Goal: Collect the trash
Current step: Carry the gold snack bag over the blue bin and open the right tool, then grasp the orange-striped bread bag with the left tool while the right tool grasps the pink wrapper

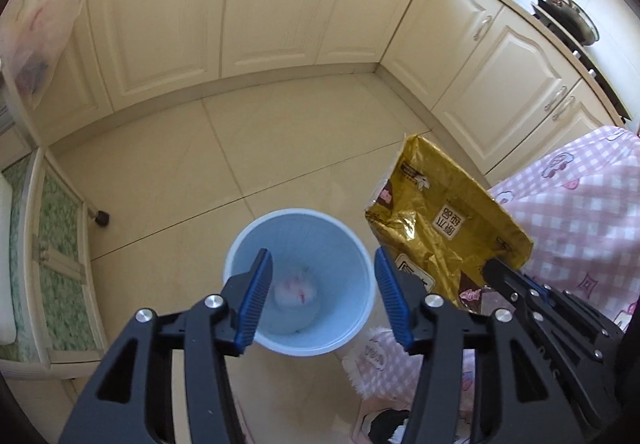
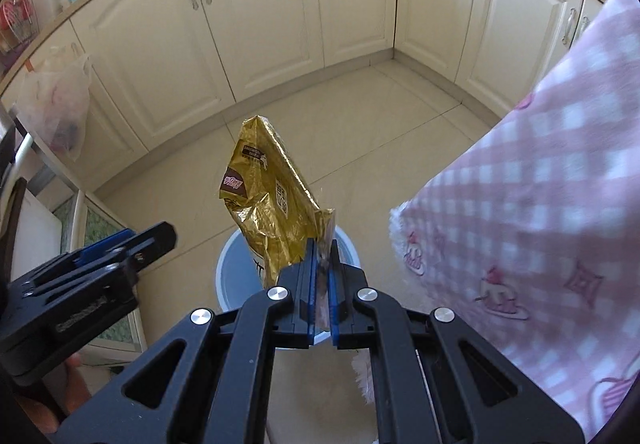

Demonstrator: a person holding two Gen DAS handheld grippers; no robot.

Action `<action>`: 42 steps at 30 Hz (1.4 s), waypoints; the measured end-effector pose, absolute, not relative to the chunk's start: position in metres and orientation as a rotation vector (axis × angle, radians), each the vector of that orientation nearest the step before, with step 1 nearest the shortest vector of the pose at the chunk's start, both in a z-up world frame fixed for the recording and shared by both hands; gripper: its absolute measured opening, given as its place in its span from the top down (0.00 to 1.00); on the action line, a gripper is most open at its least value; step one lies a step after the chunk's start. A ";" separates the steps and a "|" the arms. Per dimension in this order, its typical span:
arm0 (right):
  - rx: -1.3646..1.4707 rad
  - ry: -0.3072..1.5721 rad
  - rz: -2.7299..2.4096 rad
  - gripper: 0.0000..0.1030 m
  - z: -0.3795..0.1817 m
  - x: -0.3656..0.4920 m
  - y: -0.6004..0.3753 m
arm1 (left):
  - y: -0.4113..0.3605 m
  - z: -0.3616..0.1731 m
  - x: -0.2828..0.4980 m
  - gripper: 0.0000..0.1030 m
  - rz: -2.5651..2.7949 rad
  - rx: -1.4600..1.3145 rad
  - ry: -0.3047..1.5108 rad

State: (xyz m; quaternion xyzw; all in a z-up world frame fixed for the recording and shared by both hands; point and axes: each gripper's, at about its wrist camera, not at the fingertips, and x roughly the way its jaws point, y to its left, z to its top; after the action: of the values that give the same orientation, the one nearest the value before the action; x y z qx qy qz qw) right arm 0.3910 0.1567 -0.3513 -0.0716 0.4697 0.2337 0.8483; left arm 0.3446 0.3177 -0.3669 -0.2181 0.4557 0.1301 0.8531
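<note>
Kitchen floor of pale tiles (image 1: pixel 168 180), bounded by cream cabinets (image 1: pixel 280 4) under a counter. At far left, a plastic bag (image 1: pixel 36 40) hangs against the cabinet fronts. Centre: a light-blue bin (image 1: pixel 300 280) stands on the tiles, with a crumpled white wad (image 1: pixel 294 290) marked in red lying at its bottom. The left gripper (image 1: pixel 322 298) hangs over the bin's mouth, jaws parted about halfway with nothing between them. To its right, the right gripper (image 2: pixel 320 284) is clamped tight on the lower edge of a gold bag (image 2: pixel 272 204), held above the bin's rim. At far right, pink checked cloth (image 2: pixel 540 204) worn by the person fills the edge.
</note>
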 end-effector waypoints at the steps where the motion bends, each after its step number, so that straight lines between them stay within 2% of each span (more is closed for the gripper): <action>1: -0.147 1.001 0.497 0.96 -0.355 0.394 0.159 | 0.320 -0.368 0.342 0.49 0.281 -0.462 0.956; 8: -0.124 1.032 0.523 0.96 -0.367 0.402 0.184 | 0.340 -0.375 0.330 0.45 0.328 -0.484 0.940; 12: -0.097 1.021 0.544 0.91 -0.368 0.407 0.195 | 0.347 -0.374 0.328 0.44 0.351 -0.490 0.936; 13: -0.090 1.014 0.548 0.88 -0.368 0.409 0.198 | 0.349 -0.373 0.327 0.41 0.356 -0.491 0.929; 15: -0.098 0.996 0.549 0.71 -0.365 0.410 0.201 | 0.350 -0.370 0.325 0.39 0.361 -0.497 0.917; 17: -0.117 0.970 0.542 0.66 -0.360 0.408 0.203 | 0.350 -0.366 0.324 0.39 0.361 -0.495 0.912; 19: -0.126 0.953 0.540 0.66 -0.351 0.405 0.200 | 0.347 -0.359 0.323 0.39 0.362 -0.485 0.908; 26: -0.146 0.830 0.500 0.65 -0.292 0.376 0.157 | 0.320 -0.306 0.309 0.39 0.300 -0.458 0.823; 31: -0.111 0.709 0.490 0.64 -0.230 0.340 0.105 | 0.283 -0.256 0.283 0.39 0.219 -0.445 0.753; 37: -0.067 0.552 0.424 0.60 -0.160 0.289 0.028 | 0.210 -0.188 0.253 0.37 0.095 -0.376 0.650; 42: -0.021 0.481 0.334 0.56 -0.129 0.260 -0.047 | 0.134 -0.148 0.248 0.35 -0.030 -0.305 0.607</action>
State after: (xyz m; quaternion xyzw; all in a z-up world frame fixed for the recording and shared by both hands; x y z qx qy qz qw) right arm 0.2604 -0.0465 -0.1289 -0.0103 0.2372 0.1647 0.9573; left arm 0.2475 0.1338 -0.1476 -0.1495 0.2976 -0.0149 0.9428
